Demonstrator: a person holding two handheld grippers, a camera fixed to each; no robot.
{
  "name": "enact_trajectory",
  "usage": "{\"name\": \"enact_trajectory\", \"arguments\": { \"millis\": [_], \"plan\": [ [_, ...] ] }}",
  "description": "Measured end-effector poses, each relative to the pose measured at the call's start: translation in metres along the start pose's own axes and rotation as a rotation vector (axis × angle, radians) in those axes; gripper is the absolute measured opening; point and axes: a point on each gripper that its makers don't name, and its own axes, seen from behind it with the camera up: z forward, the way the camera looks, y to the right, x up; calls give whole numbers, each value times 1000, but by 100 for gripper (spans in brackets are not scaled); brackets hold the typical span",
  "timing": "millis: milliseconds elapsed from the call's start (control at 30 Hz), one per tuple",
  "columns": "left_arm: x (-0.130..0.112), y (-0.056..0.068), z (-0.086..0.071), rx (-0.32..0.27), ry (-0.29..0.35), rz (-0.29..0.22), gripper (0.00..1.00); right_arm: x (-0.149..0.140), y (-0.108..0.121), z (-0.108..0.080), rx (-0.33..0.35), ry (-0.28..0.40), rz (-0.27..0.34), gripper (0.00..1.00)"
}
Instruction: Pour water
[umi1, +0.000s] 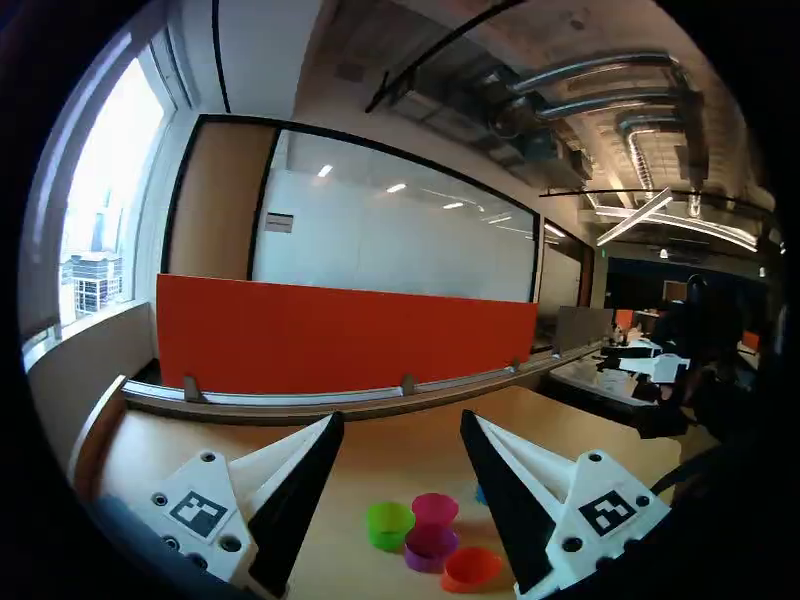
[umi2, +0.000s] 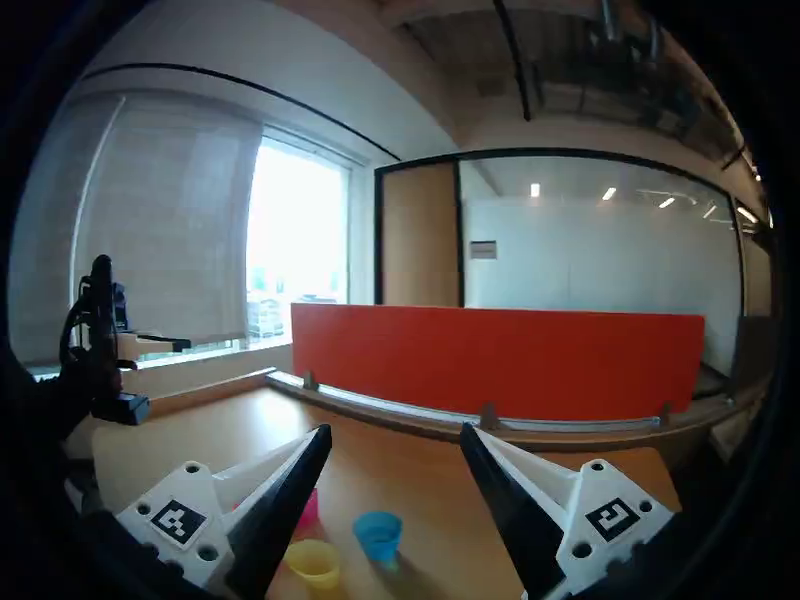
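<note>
Left gripper (umi1: 401, 415): jaws spread wide, nothing between them. Right gripper (umi2: 395, 428): likewise agape and empty.

Cups stand on the desk (umi1: 400, 455), on the near side of the orange partition (umi1: 340, 335):
- green cup (umi1: 390, 525)
- pink cup (umi1: 435, 508)
- purple cup (umi1: 430, 550)
- orange cup (umi1: 472, 568)
- blue cup (umi2: 380, 535)
- yellow cup (umi2: 312, 562)

Contents indiscernible.

Judgement: small, light, thin-walled and easily tipped. Pinch gently across the mid-wall.
</note>
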Motion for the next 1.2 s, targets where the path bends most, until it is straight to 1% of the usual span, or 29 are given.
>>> {"name": "enact_trajectory", "arguments": {
  "millis": [100,267,400,567,667,800,867,967,1200],
  "plan": [
    [1,3,3,-28,2,10,86,-1,-6,2,27,-4,-11,99],
    [-1,6,6,-51,-9,38,86,-5,-8,5,48,-13,-25,99],
    [-7,3,6,-59,-35,56,86,-12,-6,9,61,-46,-30,99],
    [-16,-3,8,-63,-70,63,86,-18,-7,12,89,-85,-24,99],
    [-22,-6,10,-73,-96,58,86,-24,-9,12,112,-116,-36,99],
    [-30,-8,10,-95,-138,58,86,-35,-10,11,133,-169,-77,99],
    [-34,-8,11,-105,-157,65,86,-40,-9,10,136,-194,-97,100],
    [-37,-9,10,-120,-175,89,86,-46,-8,10,140,-227,-119,99],
    [-48,-12,10,-138,-206,131,86,-57,-3,10,149,-284,-141,99]
  ]
}}
